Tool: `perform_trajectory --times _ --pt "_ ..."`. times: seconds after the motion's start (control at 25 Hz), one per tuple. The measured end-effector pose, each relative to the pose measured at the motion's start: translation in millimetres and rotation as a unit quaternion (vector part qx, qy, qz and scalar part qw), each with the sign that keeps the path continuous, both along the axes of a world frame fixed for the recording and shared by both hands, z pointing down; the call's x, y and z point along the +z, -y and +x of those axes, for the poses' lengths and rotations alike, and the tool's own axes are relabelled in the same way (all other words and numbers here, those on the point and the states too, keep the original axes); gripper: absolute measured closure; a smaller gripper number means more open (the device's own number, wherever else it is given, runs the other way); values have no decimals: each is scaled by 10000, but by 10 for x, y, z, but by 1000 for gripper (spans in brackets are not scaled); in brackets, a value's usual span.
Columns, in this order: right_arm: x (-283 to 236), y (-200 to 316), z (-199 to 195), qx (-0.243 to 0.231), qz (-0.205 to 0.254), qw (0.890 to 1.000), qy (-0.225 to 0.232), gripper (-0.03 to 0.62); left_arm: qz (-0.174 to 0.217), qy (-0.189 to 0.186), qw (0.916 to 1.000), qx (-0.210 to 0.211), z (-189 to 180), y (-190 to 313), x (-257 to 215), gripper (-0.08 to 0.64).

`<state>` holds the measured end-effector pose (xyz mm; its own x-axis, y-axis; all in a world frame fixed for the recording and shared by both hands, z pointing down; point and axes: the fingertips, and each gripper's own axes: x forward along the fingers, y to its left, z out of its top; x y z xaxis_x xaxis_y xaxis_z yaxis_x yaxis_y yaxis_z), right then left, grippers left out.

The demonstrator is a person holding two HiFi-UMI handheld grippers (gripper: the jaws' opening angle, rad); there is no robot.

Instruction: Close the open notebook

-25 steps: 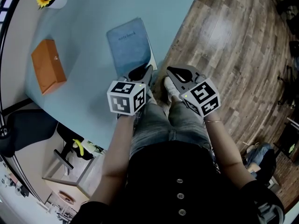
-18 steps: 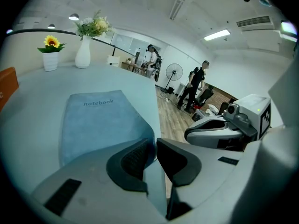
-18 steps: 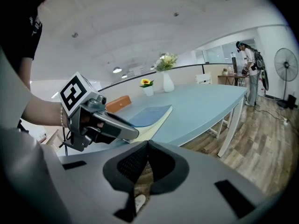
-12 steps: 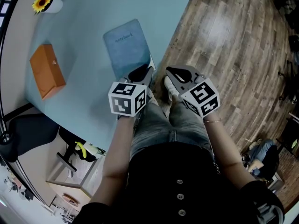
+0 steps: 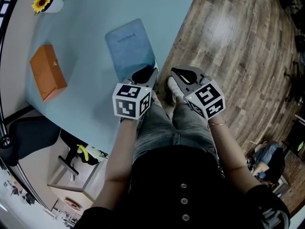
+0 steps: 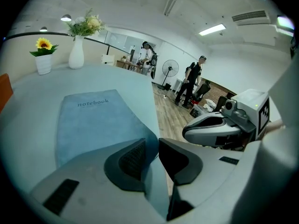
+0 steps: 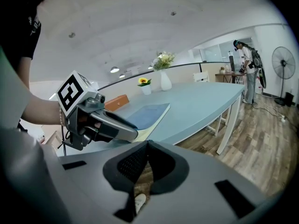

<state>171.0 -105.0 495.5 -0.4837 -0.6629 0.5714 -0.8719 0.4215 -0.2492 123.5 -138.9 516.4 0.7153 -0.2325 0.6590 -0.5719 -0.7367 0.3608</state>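
On table (image 5: pixel 95 13): 1 notebook (image 5: pixel 129 49), 1 orange box (image 5: pixel 47 71)

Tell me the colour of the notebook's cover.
The notebook has a muted blue cover; the left gripper view shows it best.

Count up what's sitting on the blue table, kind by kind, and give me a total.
Notebook: 1
Orange box: 1
Potted sunflower: 1
White vase of flowers: 1
Total: 4
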Motion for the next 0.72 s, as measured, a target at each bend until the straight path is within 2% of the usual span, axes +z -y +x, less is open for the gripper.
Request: perform_trajectory --times 0.52,0.72 --pt "-23 32 121 206 58 9998 -28 591 198 131 9993 281 42 -49 2 468" --pt "-40 28 185 265 44 9996 -72 591 219 57 9989 422 57 -77 -14 454"
